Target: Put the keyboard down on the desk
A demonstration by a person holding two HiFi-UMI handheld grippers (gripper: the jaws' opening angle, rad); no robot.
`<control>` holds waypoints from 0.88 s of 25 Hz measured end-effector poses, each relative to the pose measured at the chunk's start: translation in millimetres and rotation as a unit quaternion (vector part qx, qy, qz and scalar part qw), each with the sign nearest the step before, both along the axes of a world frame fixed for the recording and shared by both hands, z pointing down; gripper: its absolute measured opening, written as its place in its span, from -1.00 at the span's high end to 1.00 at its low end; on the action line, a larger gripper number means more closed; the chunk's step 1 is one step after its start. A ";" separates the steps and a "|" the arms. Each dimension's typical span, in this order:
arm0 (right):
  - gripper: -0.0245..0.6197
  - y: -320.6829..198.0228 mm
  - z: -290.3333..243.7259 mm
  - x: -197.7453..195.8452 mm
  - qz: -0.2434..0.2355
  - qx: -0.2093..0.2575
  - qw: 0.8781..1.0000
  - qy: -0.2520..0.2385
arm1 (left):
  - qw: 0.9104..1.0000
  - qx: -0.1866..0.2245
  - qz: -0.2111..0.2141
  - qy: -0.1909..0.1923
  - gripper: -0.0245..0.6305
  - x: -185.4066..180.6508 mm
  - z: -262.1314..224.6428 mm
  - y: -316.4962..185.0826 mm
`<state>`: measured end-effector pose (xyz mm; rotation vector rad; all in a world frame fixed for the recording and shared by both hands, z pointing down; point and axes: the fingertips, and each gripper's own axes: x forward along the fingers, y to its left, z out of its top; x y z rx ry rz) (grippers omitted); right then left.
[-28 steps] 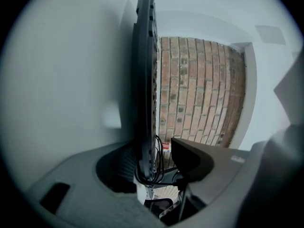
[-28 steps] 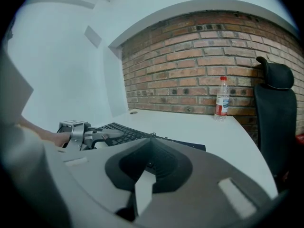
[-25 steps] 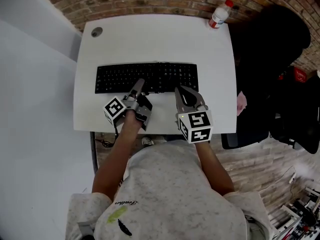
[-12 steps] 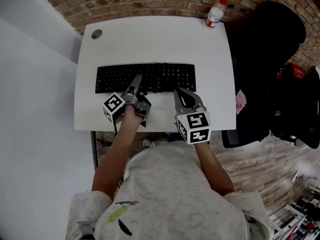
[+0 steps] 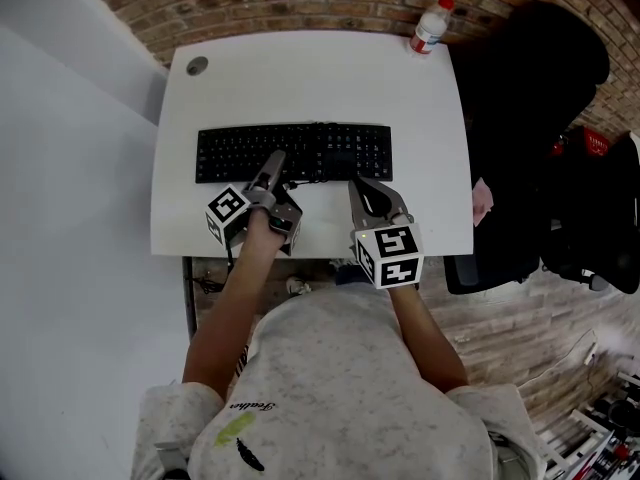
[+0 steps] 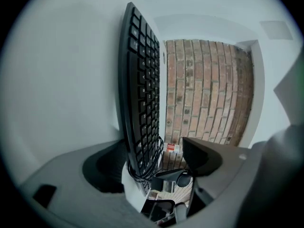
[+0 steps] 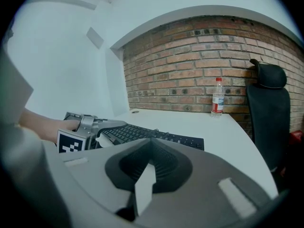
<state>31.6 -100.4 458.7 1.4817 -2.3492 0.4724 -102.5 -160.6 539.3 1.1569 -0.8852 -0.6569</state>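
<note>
The black keyboard lies flat on the white desk, its coiled cable at the near edge. My left gripper is rolled on its side at the keyboard's front edge. Its jaws have just been opening and now stand open, with the keyboard edge between them and a gap beside the right jaw. My right gripper hovers over the desk just in front of the keyboard's right half, shut and empty. From the right gripper view I see the keyboard and my left gripper.
A plastic bottle with a red label stands at the desk's far right corner by the brick wall. A round cable hole is at the far left. A black chair stands right of the desk.
The left gripper's jaws have spread apart around the keyboard's front edge. The keyboard stays flat on the desk, and the right gripper has barely shifted.
</note>
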 end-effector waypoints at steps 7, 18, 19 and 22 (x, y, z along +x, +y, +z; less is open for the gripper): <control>0.89 7.7 -4.7 -10.6 -0.005 0.008 1.000 -0.003 | 0.999 0.028 0.018 -0.022 -0.08 -11.7 -12.7 16.5; 0.89 17.7 -21.3 -33.3 -0.003 0.028 0.999 -0.016 | 0.969 0.157 0.093 -0.167 0.49 -27.8 -56.5 43.6; 0.89 19.7 -22.9 -34.8 -0.002 0.029 0.999 -0.016 | 0.963 0.167 0.101 -0.184 0.51 -28.1 -60.0 46.7; 0.89 26.5 -26.7 -39.7 0.000 0.035 0.999 -0.016 | 0.944 0.199 0.126 -0.233 0.56 -27.5 -68.3 56.1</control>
